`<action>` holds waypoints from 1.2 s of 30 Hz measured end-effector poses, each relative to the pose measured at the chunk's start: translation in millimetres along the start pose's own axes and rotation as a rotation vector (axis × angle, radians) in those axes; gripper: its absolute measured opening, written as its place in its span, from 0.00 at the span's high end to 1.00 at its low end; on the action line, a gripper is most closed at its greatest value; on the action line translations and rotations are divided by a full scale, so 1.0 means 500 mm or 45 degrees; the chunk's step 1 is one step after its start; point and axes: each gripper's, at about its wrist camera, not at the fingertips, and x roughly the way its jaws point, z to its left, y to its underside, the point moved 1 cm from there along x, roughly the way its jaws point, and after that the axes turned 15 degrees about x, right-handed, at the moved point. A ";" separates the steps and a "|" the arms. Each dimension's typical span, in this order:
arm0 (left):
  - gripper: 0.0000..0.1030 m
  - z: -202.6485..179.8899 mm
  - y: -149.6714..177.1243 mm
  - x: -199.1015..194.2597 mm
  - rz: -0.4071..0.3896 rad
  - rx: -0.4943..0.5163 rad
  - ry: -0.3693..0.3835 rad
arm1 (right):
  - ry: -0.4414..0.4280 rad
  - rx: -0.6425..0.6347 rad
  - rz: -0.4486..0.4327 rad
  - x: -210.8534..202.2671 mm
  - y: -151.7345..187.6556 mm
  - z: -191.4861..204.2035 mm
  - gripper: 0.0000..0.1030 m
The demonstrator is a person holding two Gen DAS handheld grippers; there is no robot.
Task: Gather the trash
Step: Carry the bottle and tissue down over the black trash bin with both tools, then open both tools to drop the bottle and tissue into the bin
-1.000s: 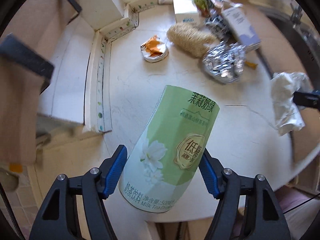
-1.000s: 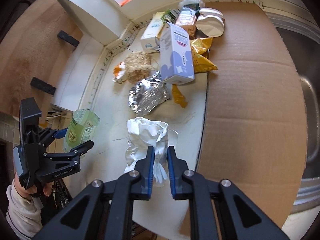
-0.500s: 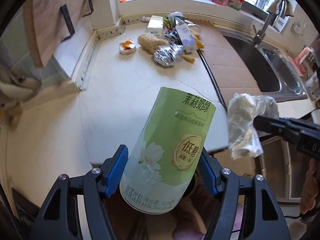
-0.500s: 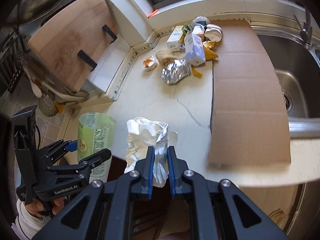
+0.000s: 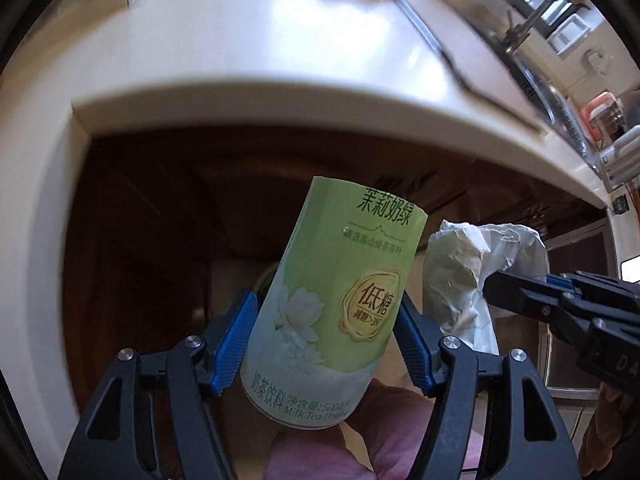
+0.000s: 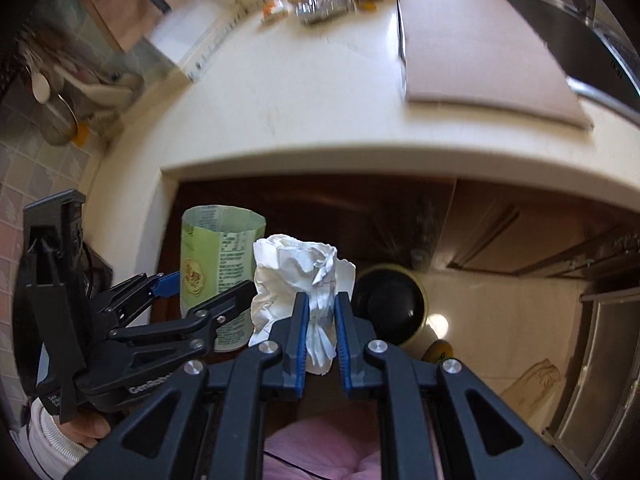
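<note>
At lower centre, below the tabletop (image 5: 280,52) edge, the left hand-held gripper (image 5: 328,344) is clamping a light, crushable green milk-tea carton (image 5: 340,292) mid-body, while the right hand-held gripper (image 6: 321,336) is pinching a soft crumpled white paper wad (image 6: 296,284).

milk tea carton (image 5: 340,296): green/white, top cut open, tilted, held off counter, clamped betw. blue pads | crumpled paper wad (image 6: 304,288): white, creased, pinched at lower end, just beside carton, below counter edge
</note>
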 end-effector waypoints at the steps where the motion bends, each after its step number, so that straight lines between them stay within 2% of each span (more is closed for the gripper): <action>1: 0.36 0.001 0.013 0.025 0.025 -0.018 0.012 | 0.011 -0.001 0.027 0.023 0.007 -0.009 0.88; 5: 0.37 0.008 0.051 0.114 0.076 -0.084 0.034 | 0.047 0.009 0.100 0.113 0.021 -0.051 0.88; 10: 0.36 0.027 0.103 0.246 0.057 -0.175 0.074 | 0.090 -0.017 0.090 0.253 0.021 -0.116 0.88; 14: 0.36 0.046 0.150 0.372 0.044 -0.219 0.031 | 0.126 -0.019 0.114 0.393 0.023 -0.182 0.88; 21: 0.35 0.082 0.212 0.573 0.081 -0.274 -0.040 | 0.164 -0.069 0.145 0.603 0.039 -0.257 0.87; 22: 0.35 0.086 0.199 0.591 0.091 -0.274 -0.043 | 0.162 -0.070 0.150 0.620 0.042 -0.264 0.87; 26: 0.34 0.099 0.244 0.680 0.123 -0.260 -0.053 | 0.164 -0.093 0.163 0.696 0.057 -0.289 0.86; 30: 0.34 0.097 0.269 0.727 0.144 -0.234 -0.074 | 0.160 -0.091 0.176 0.742 0.061 -0.316 0.84; 32: 0.33 0.110 0.275 0.729 0.152 -0.220 -0.071 | 0.164 -0.094 0.173 0.755 0.061 -0.321 0.76; 33: 0.30 0.108 0.276 0.734 0.161 -0.215 -0.065 | 0.167 -0.094 0.176 0.758 0.067 -0.319 0.67; 34: 0.27 0.110 0.275 0.734 0.169 -0.212 -0.074 | 0.173 -0.091 0.177 0.763 0.069 -0.321 0.61; 36: 0.09 0.113 0.278 0.739 0.175 -0.208 -0.113 | 0.176 -0.077 0.166 0.764 0.068 -0.328 0.60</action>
